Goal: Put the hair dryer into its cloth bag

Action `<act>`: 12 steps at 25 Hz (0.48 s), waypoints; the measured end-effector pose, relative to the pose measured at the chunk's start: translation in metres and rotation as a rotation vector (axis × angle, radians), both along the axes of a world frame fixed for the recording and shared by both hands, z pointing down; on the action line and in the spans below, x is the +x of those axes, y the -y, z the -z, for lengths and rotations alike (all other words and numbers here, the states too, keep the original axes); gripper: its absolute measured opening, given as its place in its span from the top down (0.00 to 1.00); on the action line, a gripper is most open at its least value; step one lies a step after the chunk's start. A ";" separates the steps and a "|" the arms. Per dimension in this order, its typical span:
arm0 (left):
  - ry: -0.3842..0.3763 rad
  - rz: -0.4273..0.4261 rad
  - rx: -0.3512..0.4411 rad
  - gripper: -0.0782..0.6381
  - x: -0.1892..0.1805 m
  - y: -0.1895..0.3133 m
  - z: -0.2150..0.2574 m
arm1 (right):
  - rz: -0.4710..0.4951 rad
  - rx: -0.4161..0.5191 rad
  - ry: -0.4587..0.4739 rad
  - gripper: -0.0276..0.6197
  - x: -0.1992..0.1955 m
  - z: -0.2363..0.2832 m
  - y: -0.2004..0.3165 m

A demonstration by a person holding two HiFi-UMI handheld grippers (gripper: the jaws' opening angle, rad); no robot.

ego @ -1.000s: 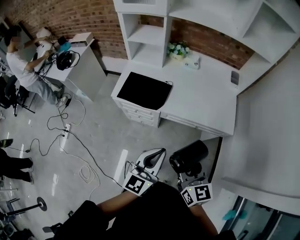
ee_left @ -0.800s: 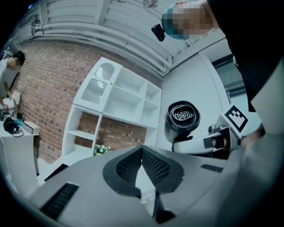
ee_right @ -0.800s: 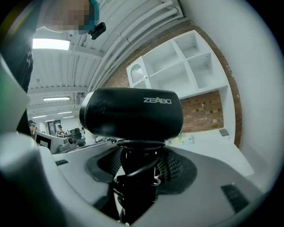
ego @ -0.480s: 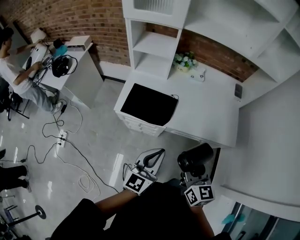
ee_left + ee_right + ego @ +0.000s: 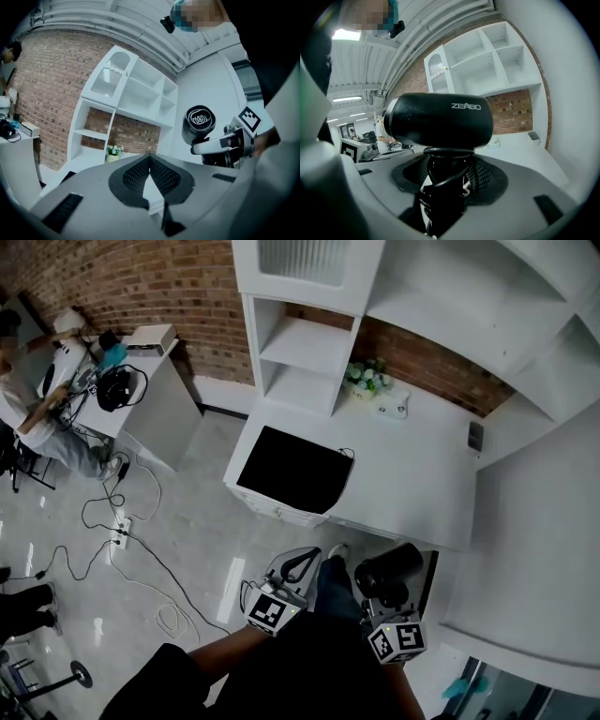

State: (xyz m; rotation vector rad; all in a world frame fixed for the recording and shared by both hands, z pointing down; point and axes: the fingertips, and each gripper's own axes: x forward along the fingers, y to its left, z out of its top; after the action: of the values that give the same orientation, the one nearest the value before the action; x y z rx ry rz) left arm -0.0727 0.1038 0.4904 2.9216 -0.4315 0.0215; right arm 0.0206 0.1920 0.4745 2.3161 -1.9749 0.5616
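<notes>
1. Black hair dryer (image 5: pixel 389 566), upright with its barrel on top, just off the front edge of the white desk (image 5: pixel 412 474), above the floor.
2. Right gripper (image 5: pixel 385 596): jaws clamped on the dryer's handle, with the cord wound round the handle between them and the barrel lying crosswise above.
3. Left gripper (image 5: pixel 309 559): jaws pressed together with nothing between them, just beside the right gripper and likewise just short of the desk's front edge.
4. Black bag (image 5: pixel 293 468), flat on the left end of the desk, well apart from the dryer and both grippers.
5. Small pot of flowers (image 5: pixel 364 377) at the back of the desk, against the brick wall (image 5: pixel 159 277); white shelves (image 5: pixel 309 334) over the desk's left end.
6. Far to the left of the desk, a seated person (image 5: pixel 33 399) at another table, and cables (image 5: pixel 131 540) on the floor between.
</notes>
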 end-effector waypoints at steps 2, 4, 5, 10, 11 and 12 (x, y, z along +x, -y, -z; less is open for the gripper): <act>0.017 0.035 0.023 0.88 0.007 0.017 -0.001 | 0.012 0.021 -0.011 0.57 0.010 0.000 0.006; 0.038 0.055 0.042 0.88 0.010 0.035 -0.006 | 0.032 0.046 -0.010 0.57 0.017 0.000 0.017; 0.046 0.062 0.046 0.88 0.013 0.042 -0.007 | 0.041 0.055 -0.006 0.57 0.021 -0.001 0.022; 0.101 0.065 0.061 0.88 0.058 0.067 -0.016 | 0.076 0.073 0.006 0.57 0.057 -0.003 0.055; 0.118 0.064 0.062 0.88 0.068 0.071 -0.022 | 0.085 0.072 0.010 0.57 0.064 -0.005 0.061; 0.136 0.060 0.064 0.88 0.077 0.075 -0.029 | 0.095 0.070 0.014 0.57 0.070 -0.009 0.067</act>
State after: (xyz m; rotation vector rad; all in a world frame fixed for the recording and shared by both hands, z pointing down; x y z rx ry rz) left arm 0.0042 0.0292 0.5195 2.9791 -0.5503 0.2024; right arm 0.0904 0.1250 0.4831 2.2481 -2.1299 0.5112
